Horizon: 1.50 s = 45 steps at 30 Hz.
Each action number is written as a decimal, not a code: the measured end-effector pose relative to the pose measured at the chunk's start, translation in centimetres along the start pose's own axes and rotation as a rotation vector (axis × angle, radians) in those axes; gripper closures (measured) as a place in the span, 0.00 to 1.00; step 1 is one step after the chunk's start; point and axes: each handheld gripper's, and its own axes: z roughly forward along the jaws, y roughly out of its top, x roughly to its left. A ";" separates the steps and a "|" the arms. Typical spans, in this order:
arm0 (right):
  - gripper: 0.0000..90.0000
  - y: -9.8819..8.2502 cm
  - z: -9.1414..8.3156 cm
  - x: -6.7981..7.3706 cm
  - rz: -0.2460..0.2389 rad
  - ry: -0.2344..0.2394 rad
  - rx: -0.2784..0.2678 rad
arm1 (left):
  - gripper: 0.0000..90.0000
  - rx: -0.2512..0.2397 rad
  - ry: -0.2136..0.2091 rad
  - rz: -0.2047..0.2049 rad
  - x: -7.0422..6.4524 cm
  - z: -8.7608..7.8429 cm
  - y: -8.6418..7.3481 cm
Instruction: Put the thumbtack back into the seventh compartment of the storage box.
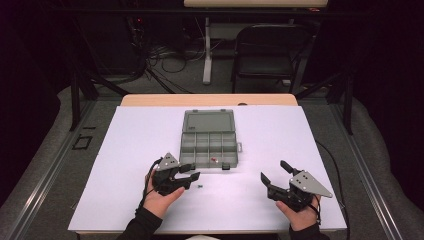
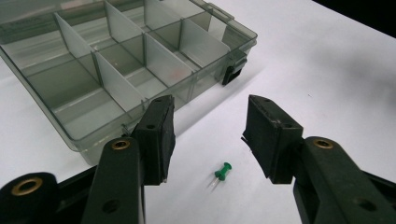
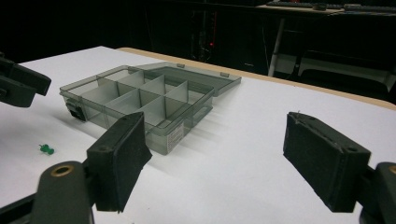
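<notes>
I have the left gripper (image 2: 210,140) low over the counter (image 1: 280,210), its jaws standing apart on either side of a green pin (image 2: 223,171) but not yet touching it. The pin lies on its side on the white surface, just in front of the near wall of the open box (image 2: 84,135), and apart from it. In the left gripper view the pin sits a little nearer to me than the pads (image 2: 161,140), so the jaws are past it rather than squarely over it. The left jaw is almost against the box wall.

The right gripper (image 3: 219,154) hovers wide open, holding nothing, well apart from the box on the right side of the counter. It has no part in this step as far as I can judge.

I read the step as the approach to pick up the pin, most likely to drop it into one of the compartments; a small red thing (image 1: 214,159) already lies in a near compartment in the high view.

Next I need to draw the left gripper back a touch and lower it so the pads bracket the pin's head, then close down slowly. The pin is tiny and round-bodied, so I expect it could roll or squirt out if the pads meet it off centre. I also want to keep the left jaw clear of the box so that it doesn't nudge the box as it closes.
</notes>
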 end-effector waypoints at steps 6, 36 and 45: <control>0.23 0.0 0.0 0.0 -0.002 0.001 0.001 | 0.66 0.039 -0.004 0.002 -0.1 0.5 -0.7; 0.23 0.0 0.0 0.0 -0.002 0.003 0.001 | 0.85 0.134 -0.038 0.017 -0.6 2.8 -2.1; 0.23 0.0 0.0 0.0 -0.001 0.003 0.002 | 0.86 0.137 -0.035 0.006 -0.5 3.0 -2.3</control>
